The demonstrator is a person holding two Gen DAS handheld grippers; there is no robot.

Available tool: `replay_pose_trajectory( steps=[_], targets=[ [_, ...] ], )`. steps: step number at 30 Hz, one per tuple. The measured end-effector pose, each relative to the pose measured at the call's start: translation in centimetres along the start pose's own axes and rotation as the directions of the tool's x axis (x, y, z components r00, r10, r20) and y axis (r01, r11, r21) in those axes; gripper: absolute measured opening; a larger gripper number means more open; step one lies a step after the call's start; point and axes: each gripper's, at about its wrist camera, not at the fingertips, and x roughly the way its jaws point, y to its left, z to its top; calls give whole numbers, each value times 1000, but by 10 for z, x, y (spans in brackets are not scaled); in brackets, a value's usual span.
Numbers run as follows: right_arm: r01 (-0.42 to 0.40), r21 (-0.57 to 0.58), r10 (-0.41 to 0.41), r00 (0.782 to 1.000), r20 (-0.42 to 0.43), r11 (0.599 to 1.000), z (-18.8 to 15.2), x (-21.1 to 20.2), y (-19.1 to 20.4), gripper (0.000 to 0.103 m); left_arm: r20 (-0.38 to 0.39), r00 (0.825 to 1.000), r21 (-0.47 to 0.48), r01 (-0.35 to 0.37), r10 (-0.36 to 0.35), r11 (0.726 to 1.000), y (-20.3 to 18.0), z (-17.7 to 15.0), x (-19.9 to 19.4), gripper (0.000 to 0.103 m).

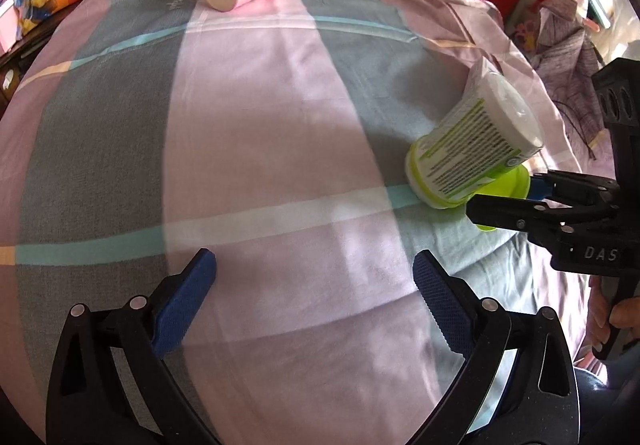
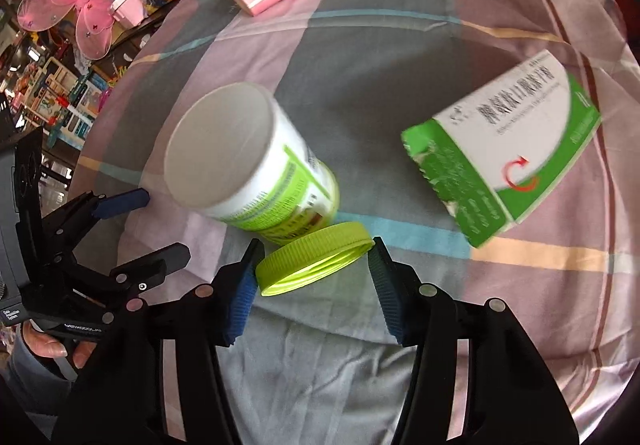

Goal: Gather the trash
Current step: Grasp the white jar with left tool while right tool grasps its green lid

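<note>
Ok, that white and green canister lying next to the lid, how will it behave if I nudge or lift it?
The canister lies on its side on the soft bedsheet, so a nudge would probably roll it, though the cloth may slow it. Its lime lid is off, between the right gripper pads, so it may be empty and light. The glossy round wall looks slippery.

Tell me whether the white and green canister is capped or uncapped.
Uncapped. The canister leans tilted, and its lime green lid lies separately on the cloth between the right hand-held gripper's fingers.
</note>
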Motion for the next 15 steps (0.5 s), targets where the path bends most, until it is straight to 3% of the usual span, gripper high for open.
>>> replay_pose_trajectory(
  steps=[8, 15],
  targets=[
    [65, 118, -68, 998, 18, 991, -14, -29, -47, 52, 22, 1000, 101, 8, -10, 995, -47, 19, 6, 99],
    [74, 194, -82, 996, 30, 978, -29, -48, -77, 52, 62, 998, 183, 17, -28, 983, -86, 38, 11, 99]
  ],
)
